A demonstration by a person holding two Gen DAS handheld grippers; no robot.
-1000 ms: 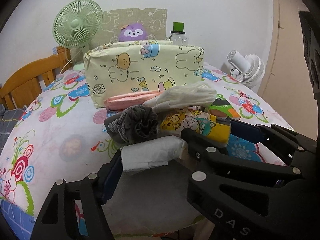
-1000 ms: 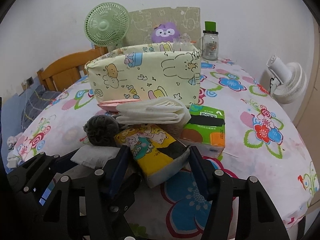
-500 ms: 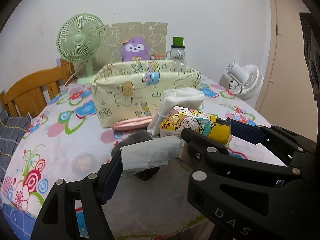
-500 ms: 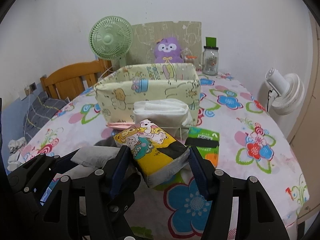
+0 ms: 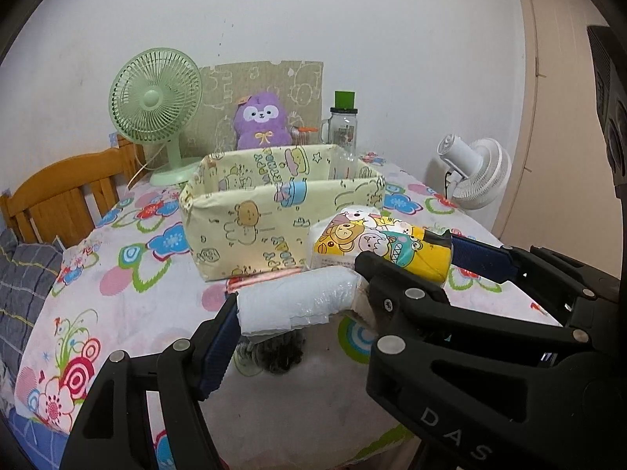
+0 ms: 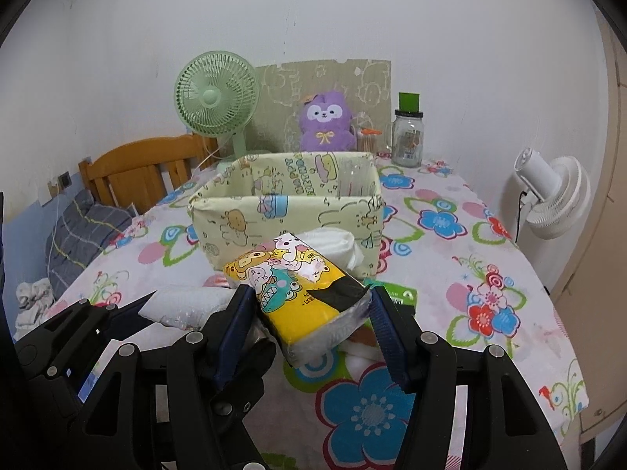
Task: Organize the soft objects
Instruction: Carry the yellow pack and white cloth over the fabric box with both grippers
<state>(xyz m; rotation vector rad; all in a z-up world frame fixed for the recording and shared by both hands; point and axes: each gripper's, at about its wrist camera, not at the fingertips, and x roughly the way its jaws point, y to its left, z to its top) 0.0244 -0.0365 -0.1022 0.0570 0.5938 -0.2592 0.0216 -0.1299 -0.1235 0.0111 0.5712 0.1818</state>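
My left gripper [image 5: 299,295] is shut on a white plastic-wrapped tissue pack [image 5: 282,309], held above the flowered tablecloth [image 5: 129,297]. Beside it on the right, my right gripper [image 6: 309,311] is shut on a yellow cartoon-print tissue pack [image 6: 298,286], also off the table. Behind both stands a pale yellow cartoon-print box [image 6: 282,211] with an open top and nothing visible inside. A white folded bundle [image 6: 333,241], a green pack [image 6: 395,293], a pink item [image 5: 266,276] and a grey fuzzy thing [image 5: 278,352] lie in front of the box.
At the back stand a green fan [image 5: 156,98], a purple plush [image 5: 260,121] against a cardboard sheet, and a glass jar [image 5: 344,125] with a green lid. A white fan [image 5: 474,172] sits off the right edge, a wooden chair back [image 5: 58,196] at the left.
Both grippers have risen with their packs still held. The pile on the table has sunk lower in view, and the box's open top now shows.
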